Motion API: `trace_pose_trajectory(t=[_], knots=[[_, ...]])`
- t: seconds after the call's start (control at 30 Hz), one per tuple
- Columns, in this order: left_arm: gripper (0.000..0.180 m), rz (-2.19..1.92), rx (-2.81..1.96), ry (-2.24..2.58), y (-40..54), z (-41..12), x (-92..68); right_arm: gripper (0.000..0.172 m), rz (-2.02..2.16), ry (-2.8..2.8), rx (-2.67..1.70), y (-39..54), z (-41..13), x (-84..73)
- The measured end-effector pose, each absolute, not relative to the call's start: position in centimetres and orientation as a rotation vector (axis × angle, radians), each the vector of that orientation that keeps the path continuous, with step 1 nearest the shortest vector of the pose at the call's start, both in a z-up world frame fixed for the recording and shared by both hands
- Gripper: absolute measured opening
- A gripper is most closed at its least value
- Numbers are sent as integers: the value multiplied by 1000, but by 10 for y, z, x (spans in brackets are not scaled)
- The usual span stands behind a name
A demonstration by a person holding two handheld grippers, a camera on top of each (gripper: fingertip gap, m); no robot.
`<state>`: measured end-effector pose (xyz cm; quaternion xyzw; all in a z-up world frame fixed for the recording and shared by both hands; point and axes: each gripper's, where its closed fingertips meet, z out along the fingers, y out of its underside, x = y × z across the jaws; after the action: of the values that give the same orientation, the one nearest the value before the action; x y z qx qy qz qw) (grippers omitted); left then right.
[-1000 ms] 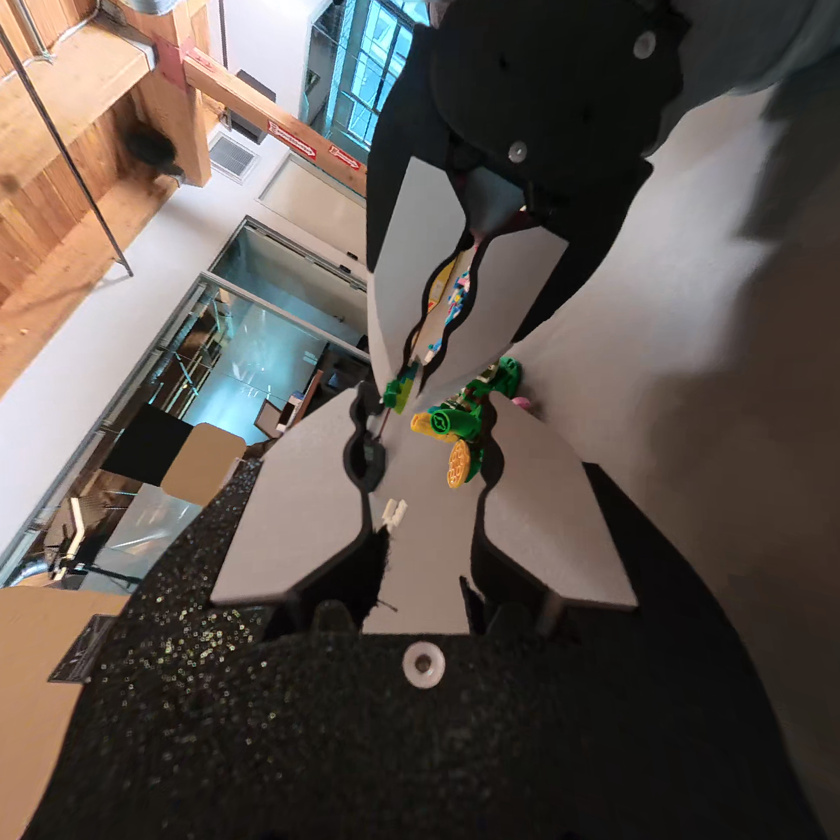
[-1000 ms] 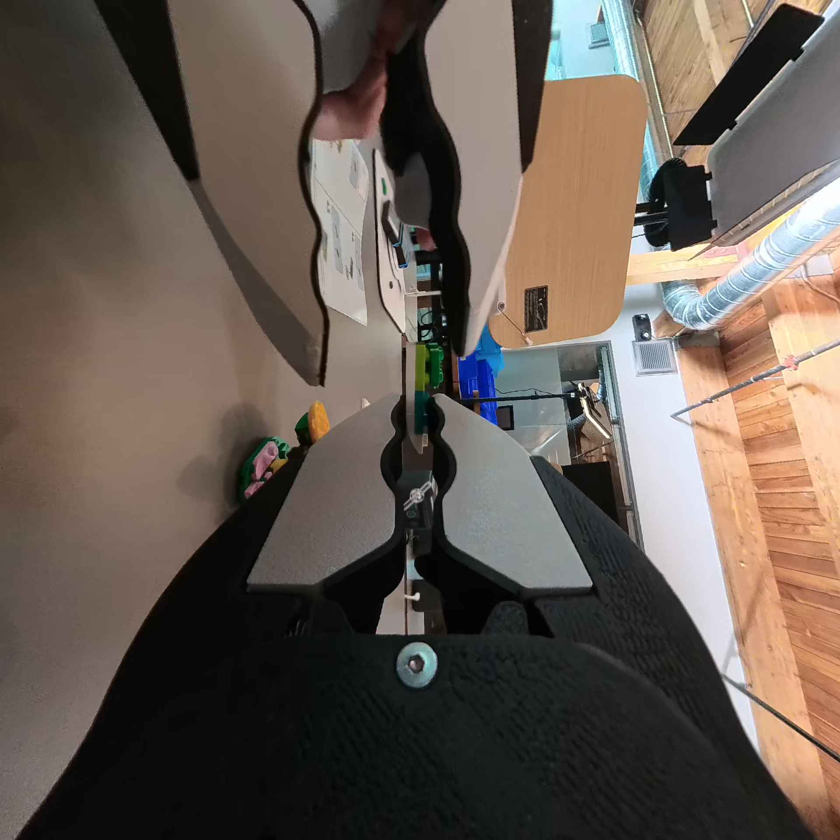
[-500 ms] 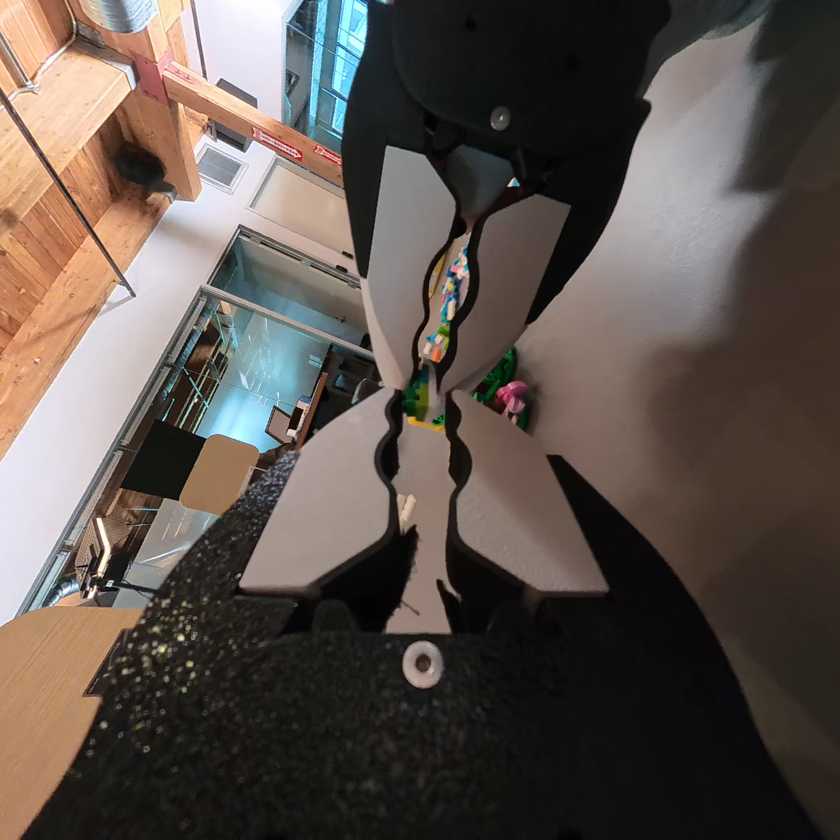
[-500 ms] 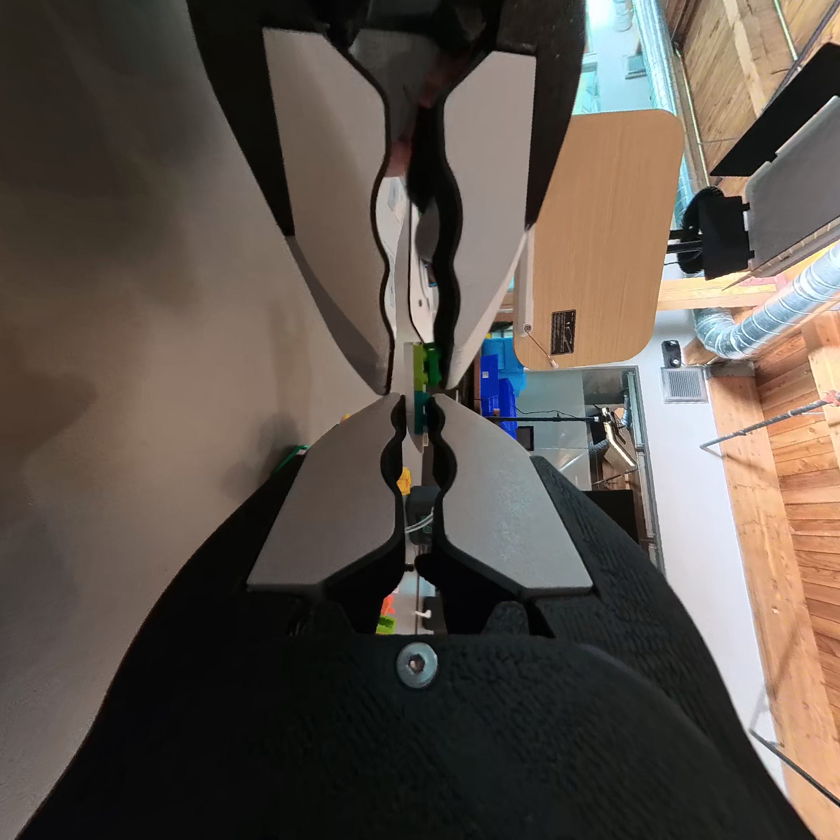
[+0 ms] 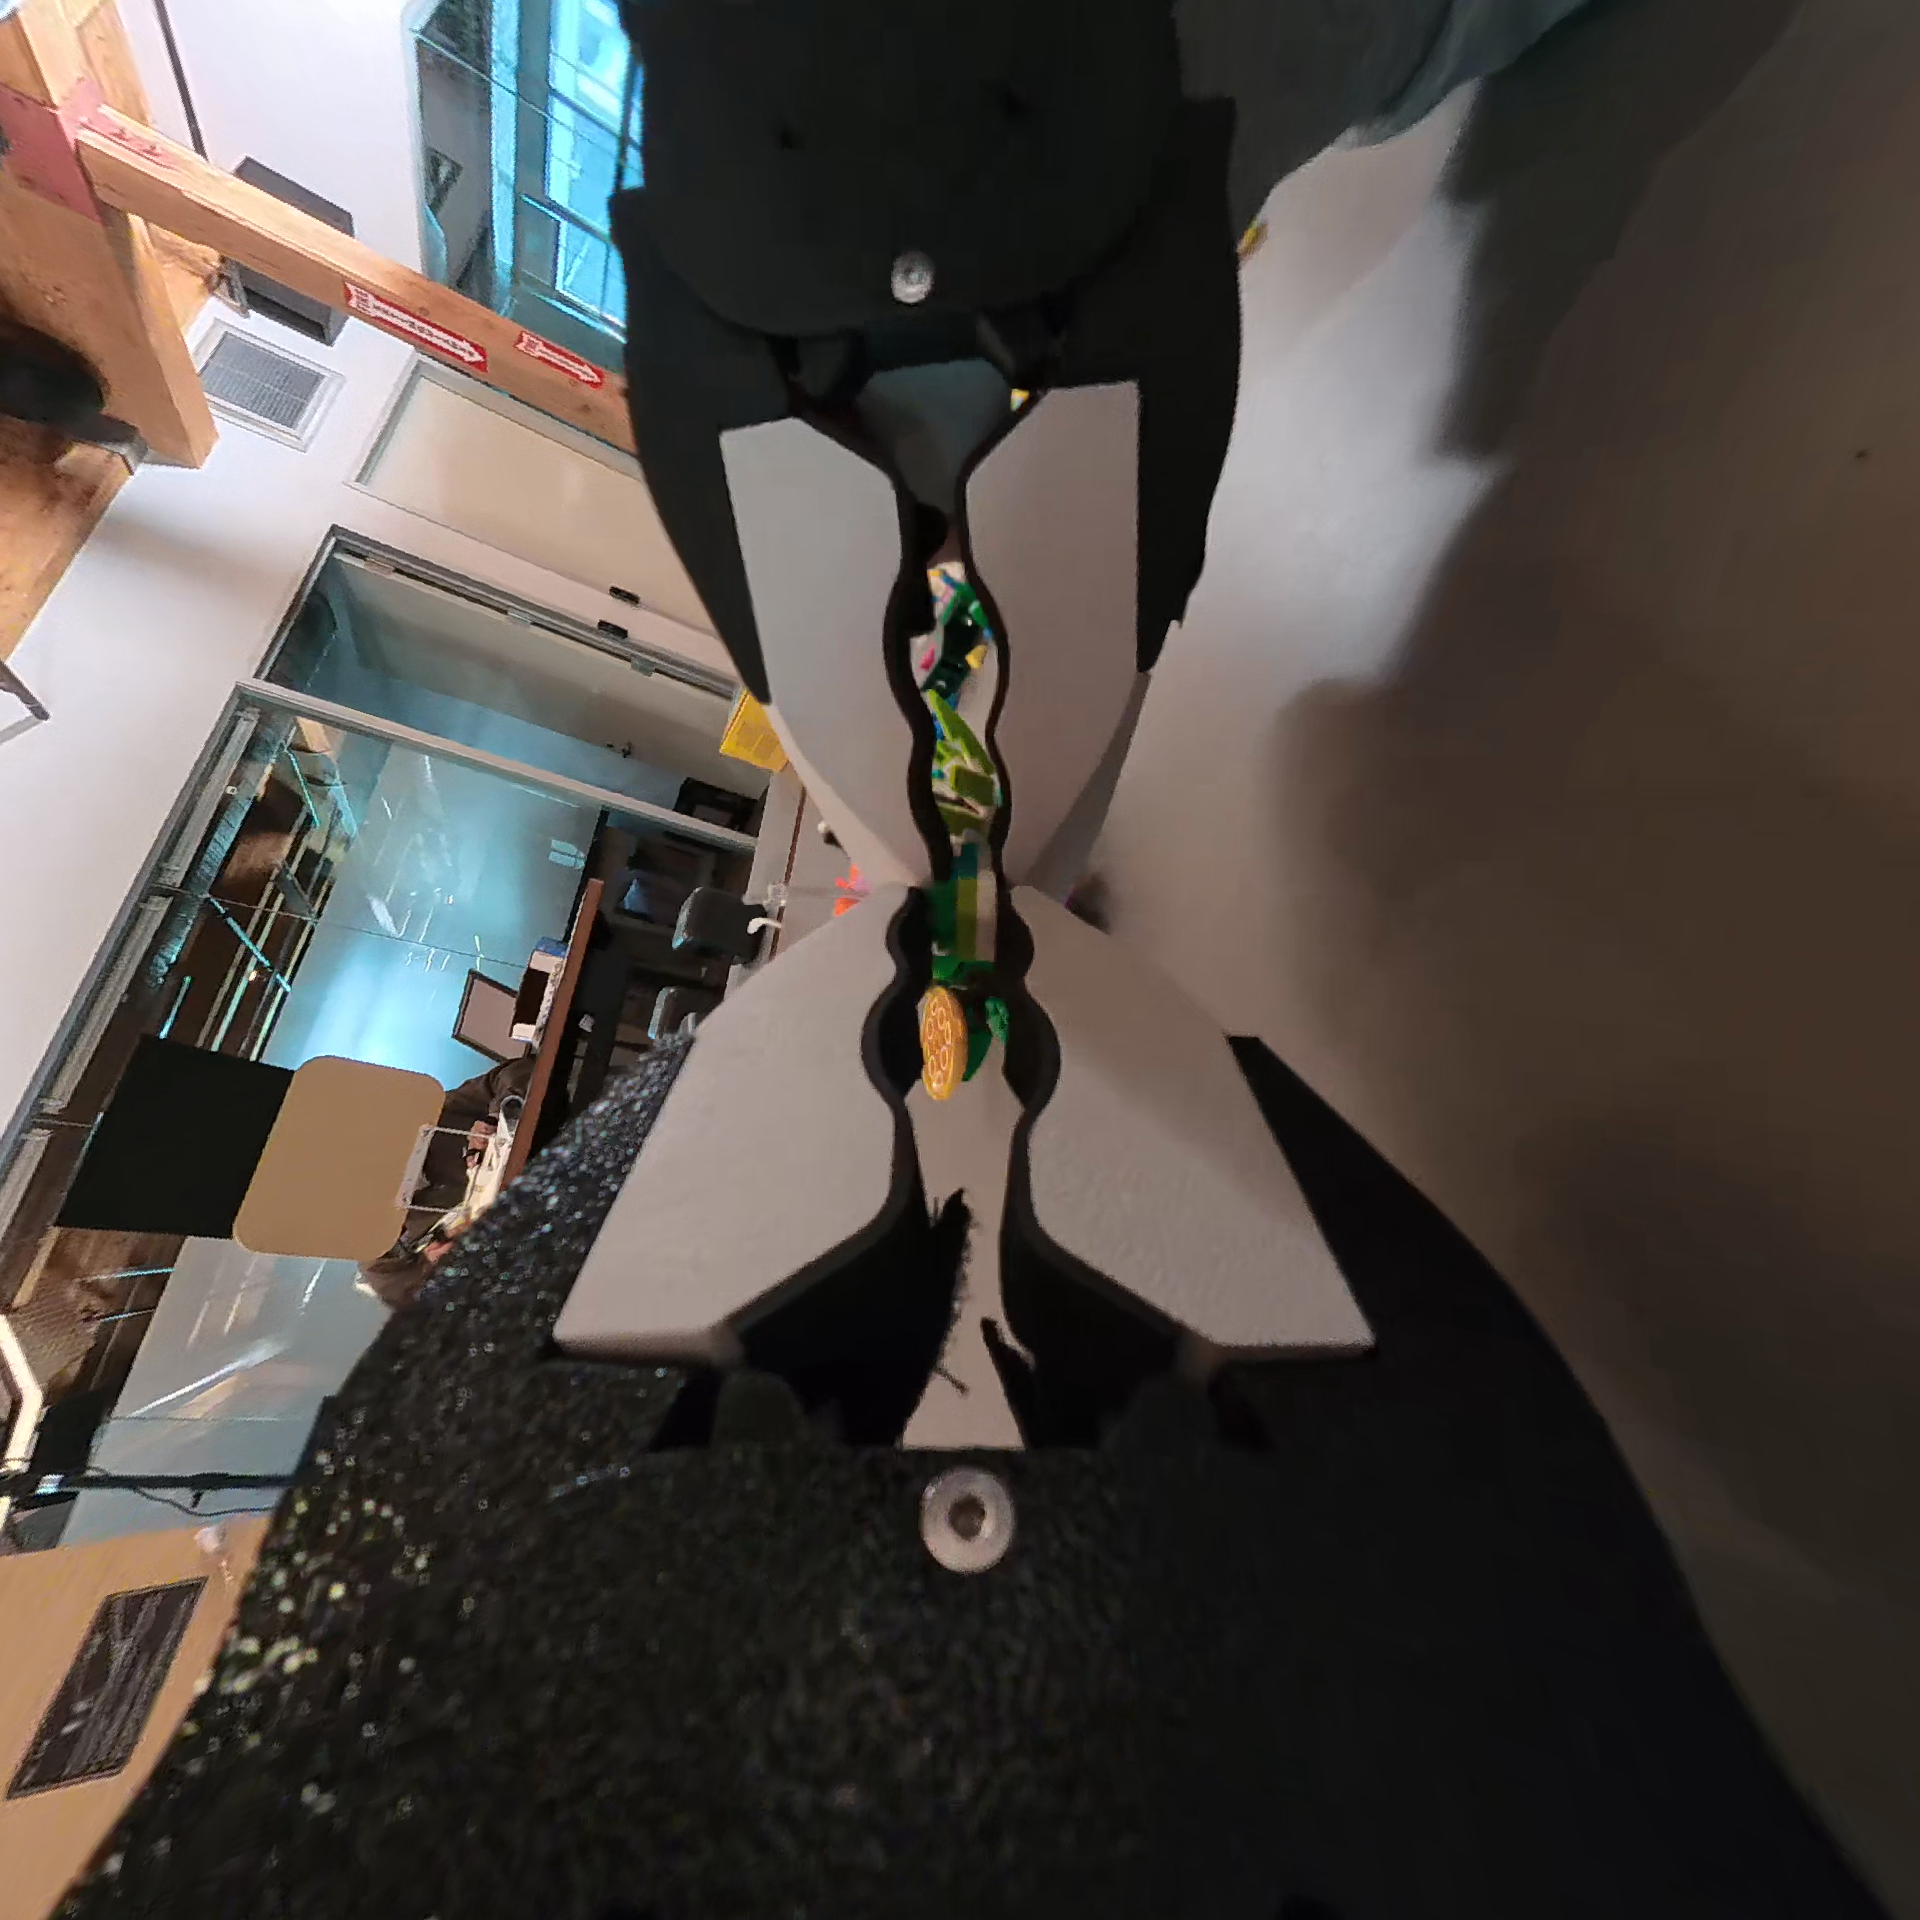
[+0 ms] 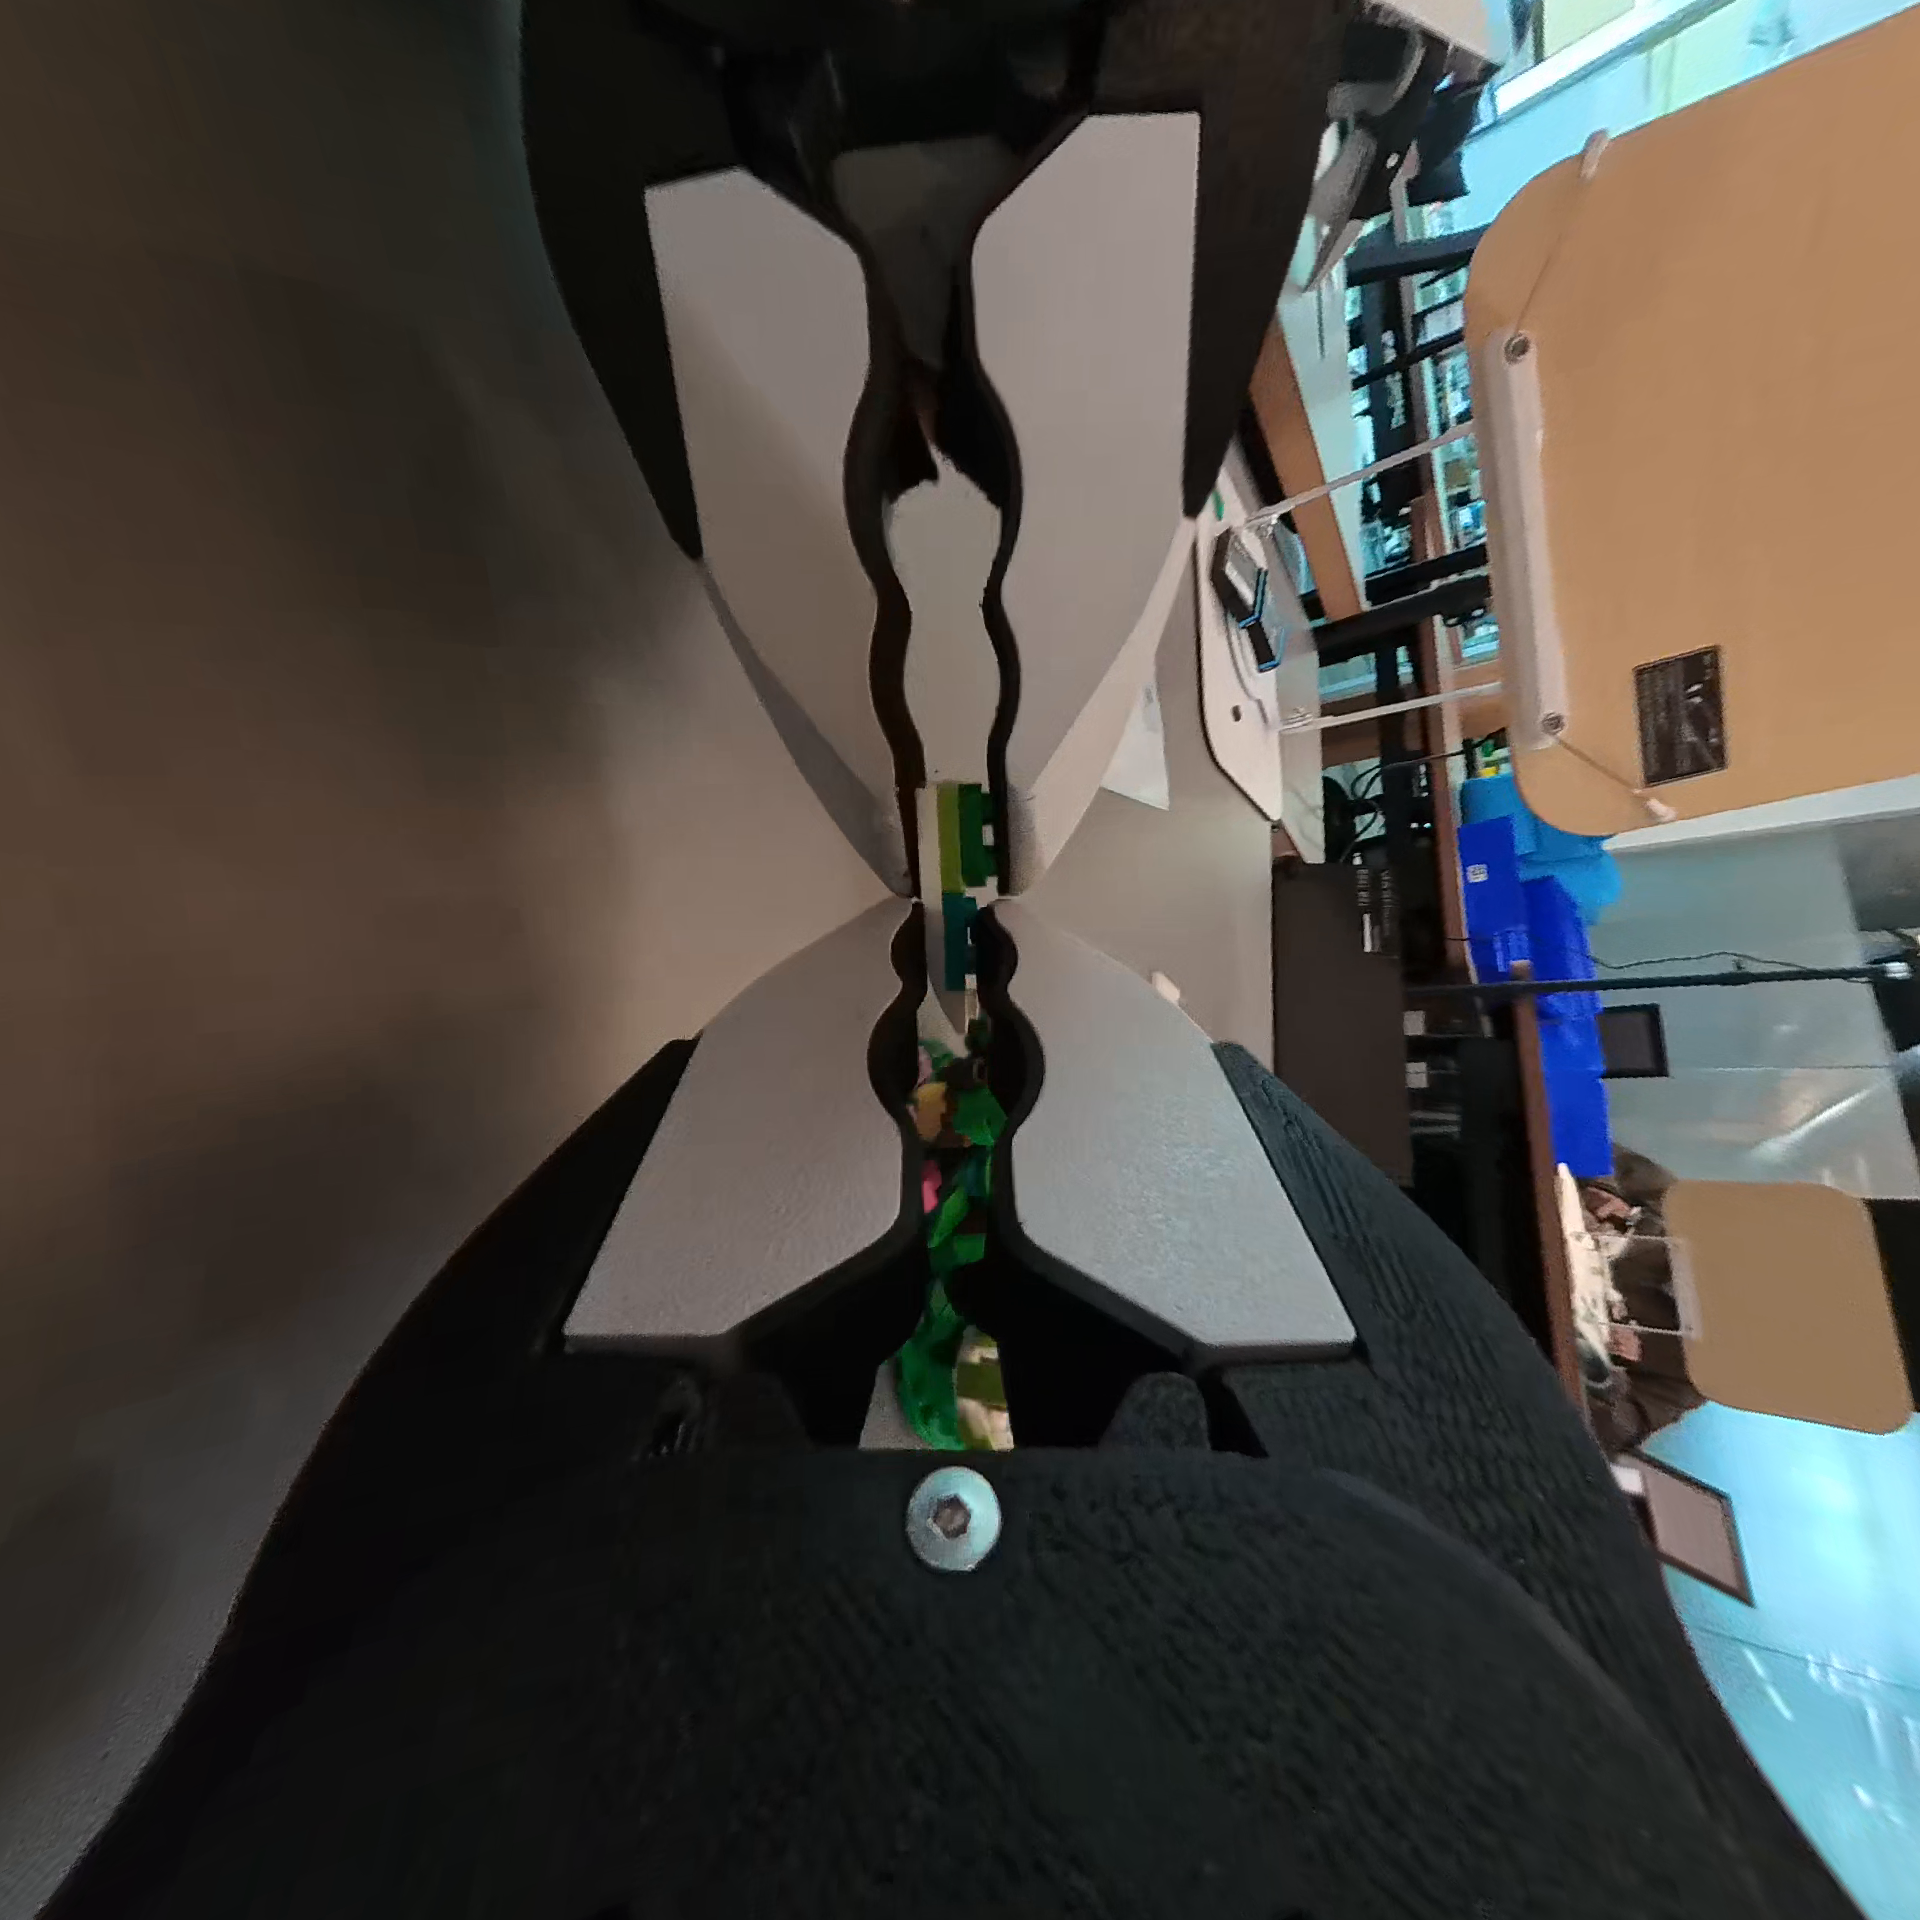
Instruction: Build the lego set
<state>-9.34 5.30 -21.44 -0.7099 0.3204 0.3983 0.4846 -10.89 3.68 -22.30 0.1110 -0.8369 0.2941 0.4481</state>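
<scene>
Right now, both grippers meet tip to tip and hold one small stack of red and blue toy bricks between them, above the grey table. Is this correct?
Not fully. The colours are wrong: the small brick stack is lime green, green and teal on a white piece, as the right wrist view shows. The rest stands: the left gripper and right gripper meet tip to tip on it, above the grey table.

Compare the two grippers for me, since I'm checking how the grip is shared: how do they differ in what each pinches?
The right gripper pinches the teal end of the small brick stack, while the left gripper pinches its lime and green end. The right gripper's jaws stand closer together than the left gripper's. Both are closed on that one stack, tip to tip, above the grey table.
</scene>
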Motion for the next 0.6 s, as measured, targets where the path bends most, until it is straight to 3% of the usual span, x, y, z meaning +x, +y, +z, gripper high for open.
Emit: trace_pose_trajectory(t=[0.27, 0.37, 0.5, 0.6], knots=[[12, 944, -1793, 757, 49, -218, -94, 8, 752, -2128, 229, 38, -231, -110], [13, 732, -1788, 494, 49, -209, -101, 8, 736, -2029, 239, 39, -220, -115], [32, 480, -1770, 264, 50, -196, -102, 7, 694, -1880, 268, 40, -206, -119], [29, 385, -1748, 167, 52, -192, -102, 7, 639, -1790, 295, 39, -199, -121]])
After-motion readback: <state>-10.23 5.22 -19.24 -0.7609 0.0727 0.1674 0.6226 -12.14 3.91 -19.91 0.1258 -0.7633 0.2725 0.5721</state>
